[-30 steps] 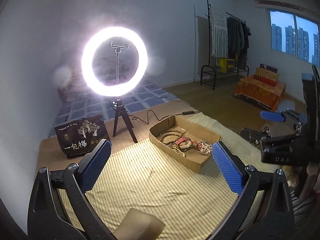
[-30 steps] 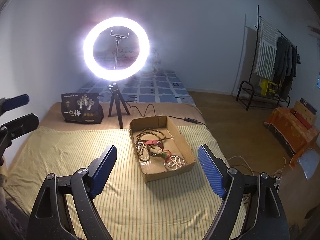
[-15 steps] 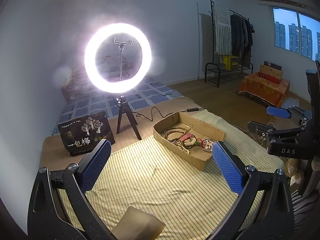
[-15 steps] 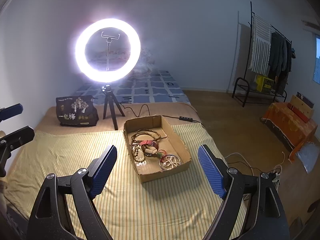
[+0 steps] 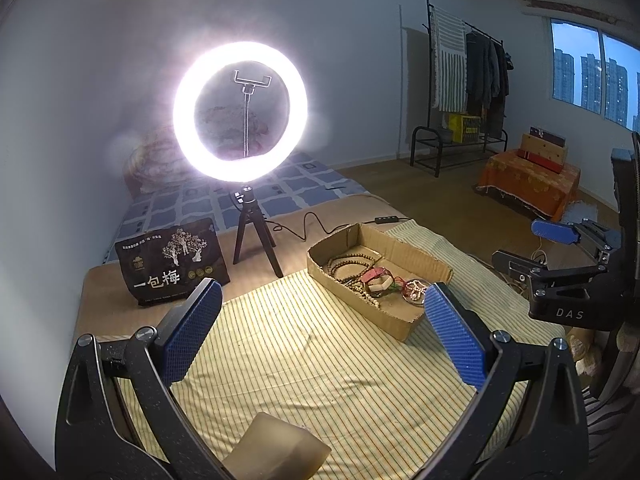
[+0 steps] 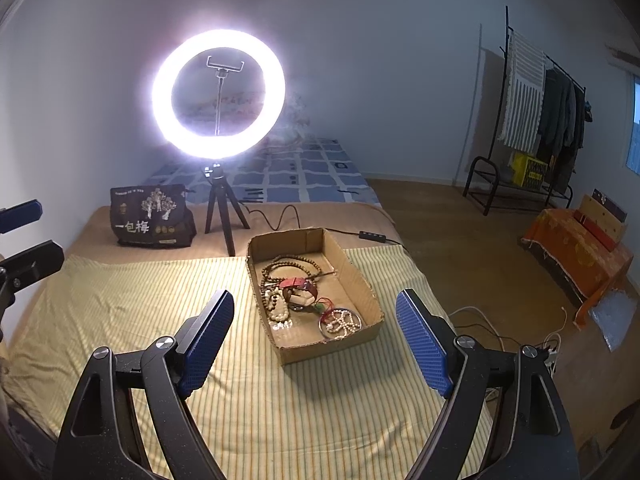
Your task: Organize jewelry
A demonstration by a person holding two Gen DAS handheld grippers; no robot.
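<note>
A: Jewelry (image 6: 308, 300) lies in one heap inside the cardboard box (image 6: 362, 280) on the striped yellow cloth (image 6: 120, 300) over the bed. Nothing of it shows on the cloth outside the box.

B: Which way from each tool?

A: The right tool (image 6: 316, 338) looks almost straight at it — the box sits ahead, between its two blue pads, long axis running away from the tool and leaning a little left. For the left tool (image 5: 322, 334) the box (image 5: 400, 248) is ahead and off to the right, lying slantwise. I'd judge the right the nearer and better lined up.

B: Are they holding anything?

A: No. Both tools stand with their pads spread wide and nothing between them, held above the cloth.

B: What's in the box?

A: A long strand of brown beads (image 6: 292, 266) at the far end, a red band (image 6: 300, 284) in the middle, a pale bead strand (image 6: 276, 306) along the left wall, and a ring hoop with pale beads (image 6: 340, 322) toward the near right corner. They overlap, so a pull on one piece may drag its neighbours.

B: Sorted or not?

A: Gathered in one box, yet tangled — that would fit pieces waiting to be laid out, or pieces collected there.
</note>
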